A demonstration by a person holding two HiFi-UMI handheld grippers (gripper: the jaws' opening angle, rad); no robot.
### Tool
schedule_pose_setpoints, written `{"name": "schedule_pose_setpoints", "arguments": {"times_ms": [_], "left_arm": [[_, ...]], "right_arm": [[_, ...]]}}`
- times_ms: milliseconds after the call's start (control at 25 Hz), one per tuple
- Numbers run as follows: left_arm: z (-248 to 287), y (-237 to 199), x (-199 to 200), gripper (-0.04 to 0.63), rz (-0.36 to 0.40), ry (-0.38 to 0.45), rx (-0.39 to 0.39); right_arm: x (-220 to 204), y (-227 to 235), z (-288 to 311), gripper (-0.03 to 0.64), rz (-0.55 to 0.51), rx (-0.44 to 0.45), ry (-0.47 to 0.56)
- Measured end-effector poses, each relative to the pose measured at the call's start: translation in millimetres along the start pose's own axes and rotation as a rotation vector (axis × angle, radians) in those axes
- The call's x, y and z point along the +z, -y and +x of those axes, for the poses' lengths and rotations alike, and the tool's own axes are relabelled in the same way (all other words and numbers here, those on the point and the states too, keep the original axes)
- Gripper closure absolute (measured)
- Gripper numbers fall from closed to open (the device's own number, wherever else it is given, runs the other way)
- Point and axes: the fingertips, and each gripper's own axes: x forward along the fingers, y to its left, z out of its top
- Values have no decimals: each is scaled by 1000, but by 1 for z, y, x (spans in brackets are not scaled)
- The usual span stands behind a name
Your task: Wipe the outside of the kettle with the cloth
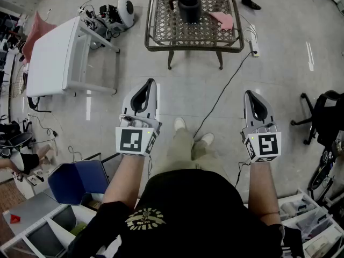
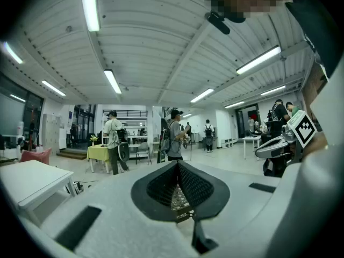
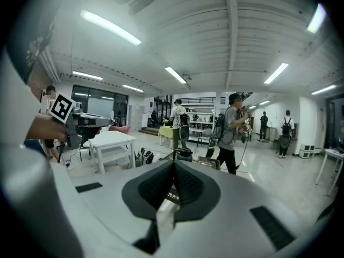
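Note:
A black kettle (image 1: 189,5) stands on a dark lattice-top table (image 1: 161,34) at the far end of the floor. A pink cloth (image 1: 223,19) lies on the table, to the right of the kettle. My left gripper (image 1: 151,83) and right gripper (image 1: 248,93) hover side by side over the floor, well short of the table. Both point toward the table, shut and holding nothing. In the left gripper view the left gripper (image 2: 178,163) has its tips together. In the right gripper view the right gripper (image 3: 173,162) is also closed, and the kettle (image 3: 183,155) shows just past its tips.
A white table (image 1: 54,58) stands at the left, with a white device (image 1: 124,11) and cables behind it. A black cable (image 1: 226,85) runs across the floor to a power strip (image 1: 255,48). An office chair (image 1: 322,117) is at the right, a blue bin (image 1: 75,181) near left. People stand in the background (image 2: 173,136).

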Motion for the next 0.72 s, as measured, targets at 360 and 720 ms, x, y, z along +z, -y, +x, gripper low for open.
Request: {"name": "schedule_pose_setpoints", "arguments": {"times_ms": [360,720], "left_arm": [[55,-61,-5,588,2,9,-33],[91,-100,-2,588,-16,47,-111]], "right_arm": [[22,-9,68,606,51,-26,19],[72,-23,98,606,-2,-61,37]]}}
